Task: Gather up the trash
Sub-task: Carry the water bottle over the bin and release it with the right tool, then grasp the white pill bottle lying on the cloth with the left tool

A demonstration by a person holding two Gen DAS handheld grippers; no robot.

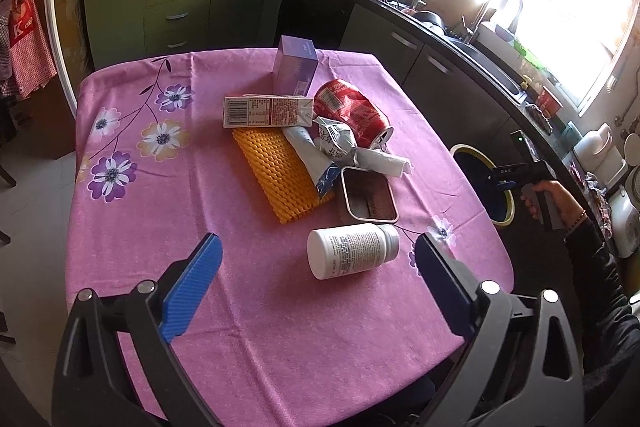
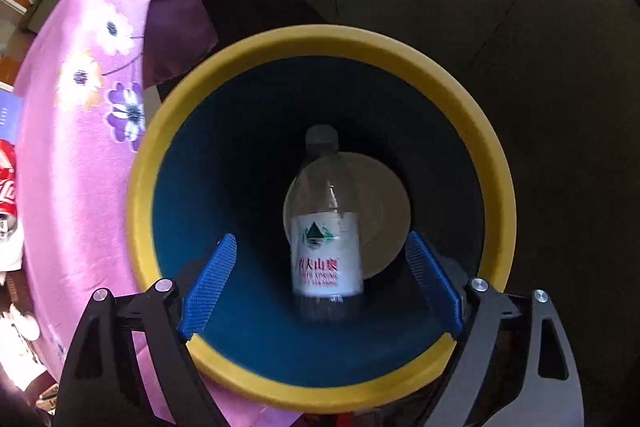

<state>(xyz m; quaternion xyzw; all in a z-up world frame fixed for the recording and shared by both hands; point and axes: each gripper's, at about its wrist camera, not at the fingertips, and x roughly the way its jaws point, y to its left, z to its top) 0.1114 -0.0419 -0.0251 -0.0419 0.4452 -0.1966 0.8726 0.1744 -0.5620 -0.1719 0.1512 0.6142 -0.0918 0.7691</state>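
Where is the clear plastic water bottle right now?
In the right wrist view, the clear plastic water bottle is inside the yellow-rimmed blue bin, between the open right gripper fingers, untouched by either.

One can [image 1: 354,113], two cartons [image 1: 267,111], one pill bottle [image 1: 352,250], one water bottle [image 2: 325,227], perhaps more.

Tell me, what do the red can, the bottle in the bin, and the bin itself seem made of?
Can: thin metal, glossy print; it is dented. Bottle: clear plastic, see-through, paper-like label. Bin: probably matte plastic, with a smooth yellow rim and blue inside.
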